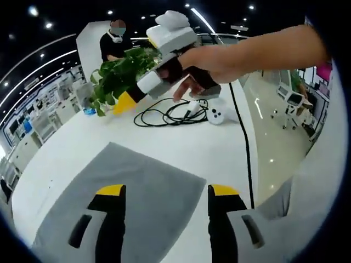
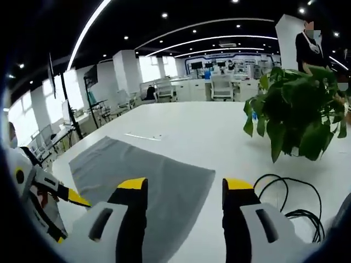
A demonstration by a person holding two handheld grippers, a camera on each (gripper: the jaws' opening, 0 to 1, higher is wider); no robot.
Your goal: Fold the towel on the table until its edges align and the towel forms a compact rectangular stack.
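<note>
Fold not yet begun — grey towel (image 1: 131, 203) lying flat and single-layered on the white table (image 1: 181, 139), no crease or doubled edge visible. Judged as the approach step, with both grippers above the cloth and neither touching it.

Left gripper (image 1: 167, 192) held over the towel's near part, jaws spread wide, nothing between them. Right gripper (image 2: 185, 189) likewise over the towel, near one corner, jaws parted and empty; seen also in the left gripper view, raised high at the far side of the table, gripped in a person's hand (image 1: 205, 68).

Next move likely calls for lowering both sets of jaws onto one edge, a corner each, pinching only the top of the thin cloth, then carrying that edge across to meet the opposite one.

Towel plain grey, soft-looking, smooth, roughly rectangular.

Elsewhere on the table — a leafy potted plant (image 2: 296, 112) and a coiled black cable (image 1: 170, 112), well apart from the towel.
</note>
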